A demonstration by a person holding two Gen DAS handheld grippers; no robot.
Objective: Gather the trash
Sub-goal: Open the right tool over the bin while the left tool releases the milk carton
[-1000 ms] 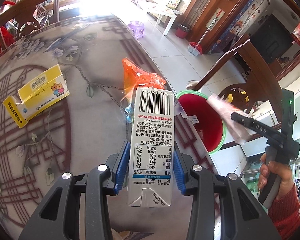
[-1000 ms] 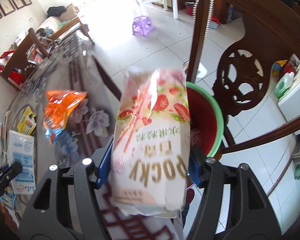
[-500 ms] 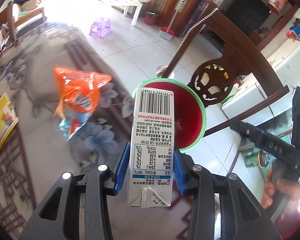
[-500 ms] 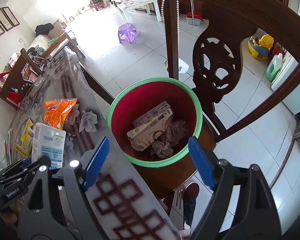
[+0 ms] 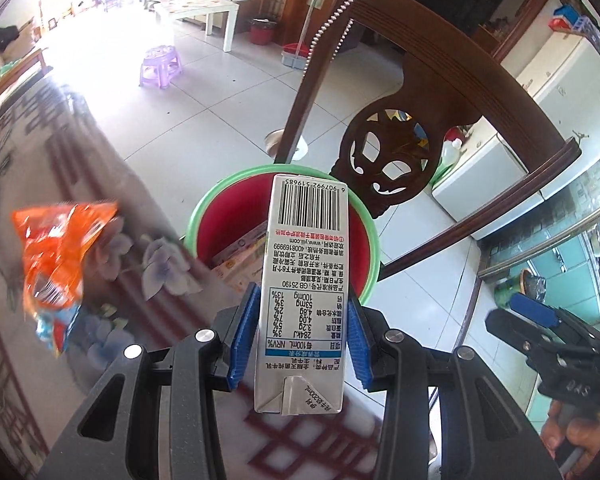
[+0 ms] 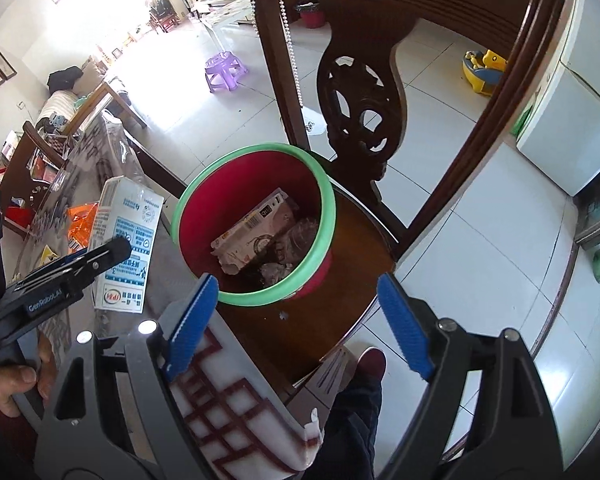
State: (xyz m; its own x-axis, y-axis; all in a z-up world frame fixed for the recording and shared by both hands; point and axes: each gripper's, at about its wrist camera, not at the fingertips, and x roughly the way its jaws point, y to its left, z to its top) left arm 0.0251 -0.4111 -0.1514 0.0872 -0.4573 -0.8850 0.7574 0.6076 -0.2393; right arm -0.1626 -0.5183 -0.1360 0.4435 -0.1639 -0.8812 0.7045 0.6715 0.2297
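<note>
The left gripper (image 5: 302, 336) clamps a milk carton (image 5: 304, 288) between its blue pads, held over the table's edge beside a red bin (image 6: 318, 196) on a chair seat (image 6: 320, 320). The right gripper (image 6: 296, 320), jaws wide and just opened, holds nothing above the bin

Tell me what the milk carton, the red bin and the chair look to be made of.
Milk carton: coated paperboard, likely; folded glued flap, slight sheen on print.
Red bin: moulded plastic, apparently; smooth glossy wall, green rim.
Chair: dark wood, carved pierced back, polished seat with visible reflections.
</note>
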